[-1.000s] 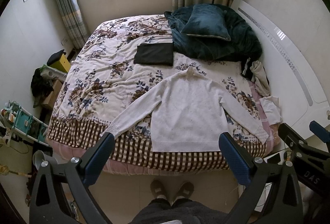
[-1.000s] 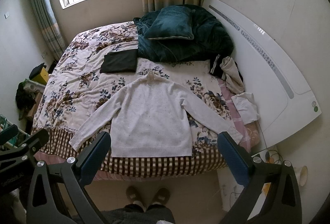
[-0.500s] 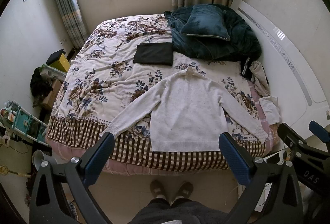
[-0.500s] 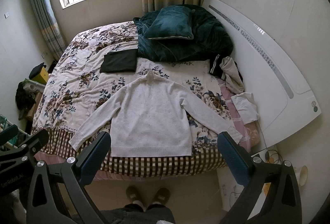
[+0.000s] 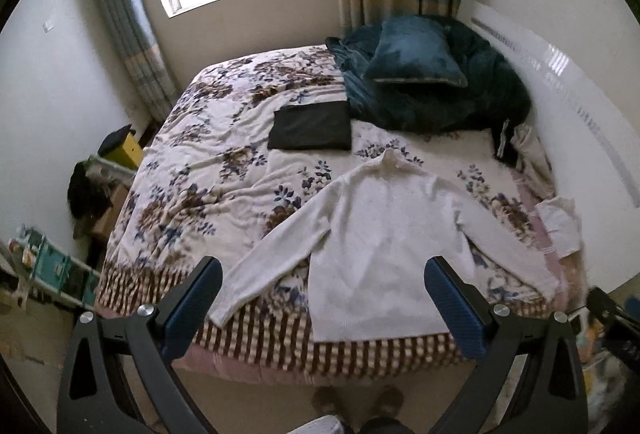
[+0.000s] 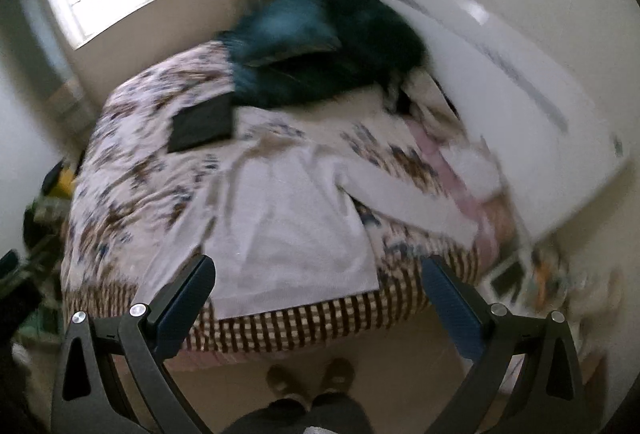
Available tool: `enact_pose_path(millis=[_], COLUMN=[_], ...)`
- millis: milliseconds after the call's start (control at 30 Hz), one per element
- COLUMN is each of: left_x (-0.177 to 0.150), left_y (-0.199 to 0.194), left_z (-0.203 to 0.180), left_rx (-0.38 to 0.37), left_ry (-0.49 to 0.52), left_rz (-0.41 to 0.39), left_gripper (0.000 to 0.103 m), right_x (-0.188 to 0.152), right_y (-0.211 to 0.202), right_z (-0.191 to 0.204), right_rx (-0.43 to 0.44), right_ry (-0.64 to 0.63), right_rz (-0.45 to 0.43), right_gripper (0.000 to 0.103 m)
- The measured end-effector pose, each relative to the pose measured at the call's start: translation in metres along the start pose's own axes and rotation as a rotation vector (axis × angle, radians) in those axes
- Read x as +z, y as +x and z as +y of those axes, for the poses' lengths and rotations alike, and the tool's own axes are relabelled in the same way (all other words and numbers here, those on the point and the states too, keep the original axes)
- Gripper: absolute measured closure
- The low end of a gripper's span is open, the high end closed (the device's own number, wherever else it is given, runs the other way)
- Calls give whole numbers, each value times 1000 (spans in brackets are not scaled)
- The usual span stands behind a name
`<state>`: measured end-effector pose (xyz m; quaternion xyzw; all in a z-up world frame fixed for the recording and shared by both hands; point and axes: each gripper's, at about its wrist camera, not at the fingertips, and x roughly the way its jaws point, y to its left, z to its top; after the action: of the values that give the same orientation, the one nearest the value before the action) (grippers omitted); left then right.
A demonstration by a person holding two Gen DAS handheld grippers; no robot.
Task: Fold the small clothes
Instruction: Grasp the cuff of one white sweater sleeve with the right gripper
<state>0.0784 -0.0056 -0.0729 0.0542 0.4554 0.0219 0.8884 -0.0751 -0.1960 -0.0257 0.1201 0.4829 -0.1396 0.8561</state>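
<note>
I had both tools held above the floor at the near foot of the bed [image 5: 168, 162], clear of the mattress. The left gripper [image 5: 324, 298] had its blue-padded fingers [image 5: 196, 304] spread wide apart with nothing between them, and the right gripper [image 6: 318, 294] stood just as wide and empty, though its view was smeared with blur.

The white sweater [image 5: 384, 246] lay flat and face up on the floral bedspread, collar toward the far side, hem running along the near edge just above the checked border [image 5: 280, 334]. Its left sleeve [image 5: 272, 262] angled out to the near left, the cuff reaching the checked band close to the bed's edge. The right sleeve [image 5: 516, 254] ran out toward the near right corner, ending close to the pink-striped cloth [image 5: 540, 234] and a white garment [image 5: 560, 226] bunched against the white headboard panel [image 5: 580, 106].

A folded black garment [image 5: 310, 130] sat farther back, well apart from the sweater's collar. The teal pillow [image 5: 412, 62] and dark blanket [image 5: 480, 94] crowded the far right. The left half of the bedspread was bare, giving open room beside the sweater. Past the left edge, clutter lined the floor by the wall. My shoes [image 6: 308, 378] showed on the floor just short of the bed's near edge.
</note>
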Motion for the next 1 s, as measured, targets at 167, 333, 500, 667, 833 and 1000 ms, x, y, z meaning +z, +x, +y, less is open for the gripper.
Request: enact_pose_path(millis=[167, 333, 500, 667, 833, 1000], left_x=[5, -1, -20, -45, -63, -70], left_y=[104, 192, 290, 378, 450, 481], left_z=[-50, -101, -155, -190, -206, -216], left_rx=[-7, 11, 52, 83, 128, 108], left_ry=[64, 84, 89, 53, 10, -4], left_rz=[122, 231, 349, 448, 514, 505], left_gripper=[0, 0, 0, 0, 0, 0], right_x=[-16, -24, -26, -35, -44, -28], right_y=[109, 229, 371, 480, 555, 565], right_z=[-90, -187, -275, -357, -425, -438], right_rx=[-112, -159, -149, -144, -166, -250], right_ry=[267, 499, 730, 999, 1188, 1169], right_rz=[103, 179, 225, 244, 168, 46], right_gripper=[0, 0, 0, 7, 18, 40])
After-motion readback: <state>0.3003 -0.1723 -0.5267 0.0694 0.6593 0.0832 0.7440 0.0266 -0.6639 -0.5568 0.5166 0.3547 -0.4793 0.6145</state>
